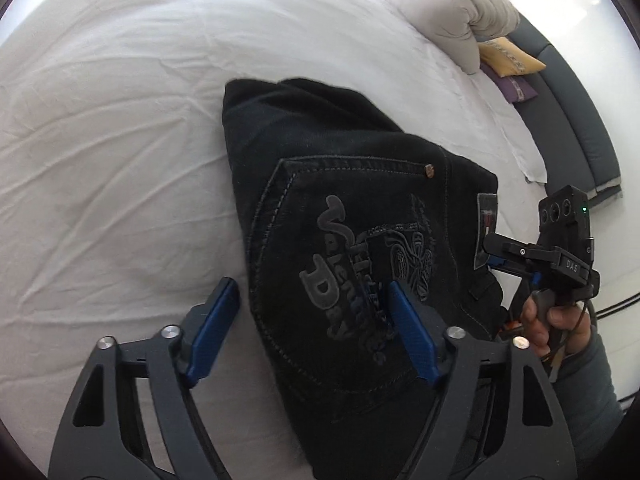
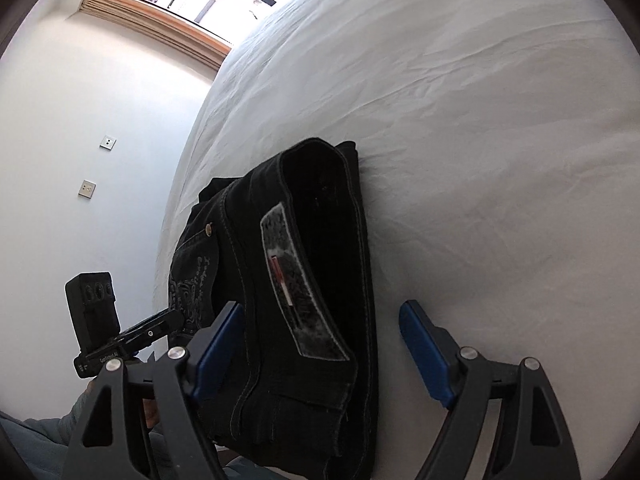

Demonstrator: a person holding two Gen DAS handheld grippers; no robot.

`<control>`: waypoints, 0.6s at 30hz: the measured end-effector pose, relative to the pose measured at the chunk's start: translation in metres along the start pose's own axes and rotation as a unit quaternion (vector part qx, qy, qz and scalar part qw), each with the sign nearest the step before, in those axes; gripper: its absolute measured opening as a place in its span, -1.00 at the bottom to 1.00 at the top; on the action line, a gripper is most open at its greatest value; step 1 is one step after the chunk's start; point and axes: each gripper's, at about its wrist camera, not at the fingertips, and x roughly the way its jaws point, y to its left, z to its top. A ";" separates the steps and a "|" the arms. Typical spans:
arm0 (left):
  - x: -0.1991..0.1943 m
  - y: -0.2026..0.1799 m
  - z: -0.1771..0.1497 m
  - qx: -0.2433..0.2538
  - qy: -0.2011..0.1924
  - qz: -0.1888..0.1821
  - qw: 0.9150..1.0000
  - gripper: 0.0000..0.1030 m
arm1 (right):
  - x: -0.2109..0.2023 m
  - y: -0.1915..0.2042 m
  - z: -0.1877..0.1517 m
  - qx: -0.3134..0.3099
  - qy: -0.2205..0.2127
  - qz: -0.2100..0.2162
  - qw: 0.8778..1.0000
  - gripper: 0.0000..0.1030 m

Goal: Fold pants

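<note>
Lying folded on the white bed, one pair of black pants shows a back pocket with raised letters reading "Valentine Day". The left claw is open, one blue finger over the pocket, the other beside the pants. The right claw is open too, spread around the waistband, where only the right wrist view shows the grey patch clearly. Beyond the pants, the left view shows one grey pillow; the right view shows two wall sockets.

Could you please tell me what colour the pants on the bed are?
Black, with grey stitching; the pants show best in the left wrist view.
</note>
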 end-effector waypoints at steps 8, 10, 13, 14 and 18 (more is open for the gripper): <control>0.006 -0.016 0.003 0.026 0.009 0.001 1.000 -0.14 | 0.016 0.024 0.001 -0.040 0.025 -0.044 0.998 -0.08; 0.004 -0.018 0.003 0.029 0.007 0.001 1.000 -0.31 | 0.012 0.027 0.000 -0.043 0.021 -0.058 0.997 -0.30; -0.001 -0.022 0.004 0.034 0.004 -0.002 0.999 -0.45 | 0.007 0.044 -0.006 -0.060 0.009 -0.079 0.995 -0.51; -0.002 -0.023 0.005 0.033 0.004 -0.003 0.999 -0.49 | 0.004 0.049 -0.007 -0.068 0.005 -0.085 0.994 -0.55; -0.026 -0.026 0.013 0.035 -0.013 -0.013 0.999 -0.59 | -0.010 0.079 -0.010 -0.098 -0.015 -0.092 0.991 -0.63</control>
